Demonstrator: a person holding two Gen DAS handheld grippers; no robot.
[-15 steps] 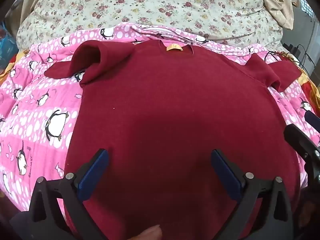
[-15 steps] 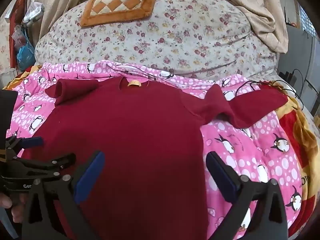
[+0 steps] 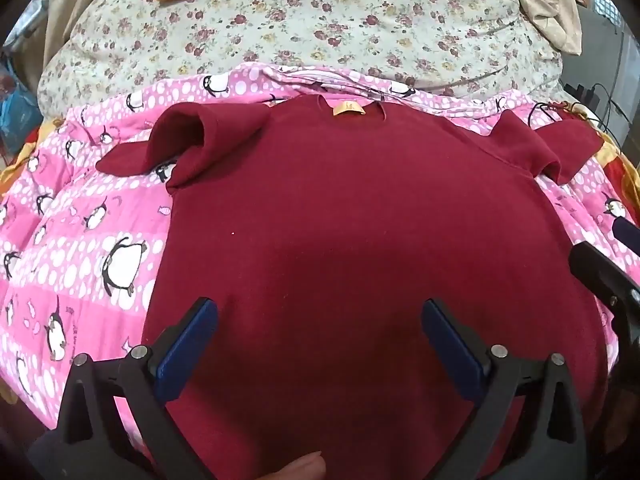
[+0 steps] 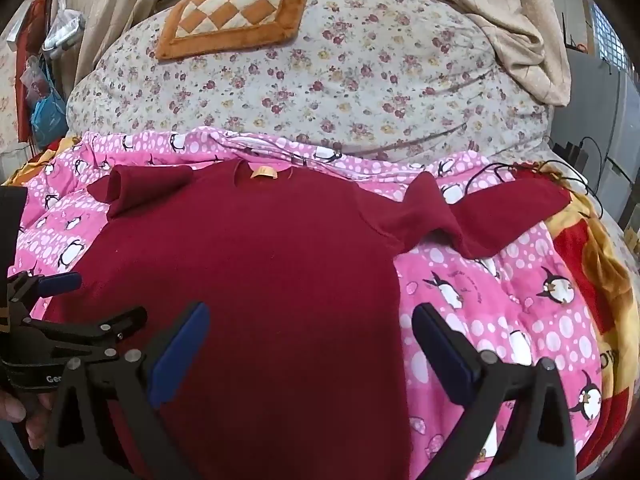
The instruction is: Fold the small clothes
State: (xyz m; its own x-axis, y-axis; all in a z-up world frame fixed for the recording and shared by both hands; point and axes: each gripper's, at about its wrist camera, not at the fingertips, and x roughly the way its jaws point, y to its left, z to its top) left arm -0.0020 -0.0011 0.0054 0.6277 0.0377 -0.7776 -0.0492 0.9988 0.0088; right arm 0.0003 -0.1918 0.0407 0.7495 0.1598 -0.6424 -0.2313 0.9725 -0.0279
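Our left gripper point(image 3: 320, 336) stands with its jaws spread wide, the blue pads point(image 3: 188, 344) well apart and gripping nothing; the lower body of the maroon sweater point(image 3: 360, 220) lies in the gap between them, and we cannot tell whether the tips touch the cloth. Our right gripper point(image 4: 308, 340) is likewise spread as wide as it goes and empty, hanging over the sweater's right edge, so that maroon knit shows by its left pad and pink quilt by its right pad. From the right wrist view the left gripper shows at the far left, a hand point(image 4: 16, 408) around its handle; from the left wrist view a fingertip point(image 3: 304, 468) shows at the bottom edge.

No containers are in view.

The sweater lies flat and spread out on the pink penguin quilt point(image 3: 80, 248), its long axis running away from us: the hem is nearest us, and the neckline with its yellow label point(image 3: 349, 109) points at the floral bedding point(image 3: 320, 20) beyond. The left sleeve point(image 3: 160, 144) is bunched and folded over on itself beside the shoulder; the right sleeve point(image 4: 500, 220) stretches out sideways over the quilt toward a red and yellow blanket point(image 4: 592, 264). A checked orange cushion point(image 4: 232, 16) rests on the floral bedding, well apart from the sweater.
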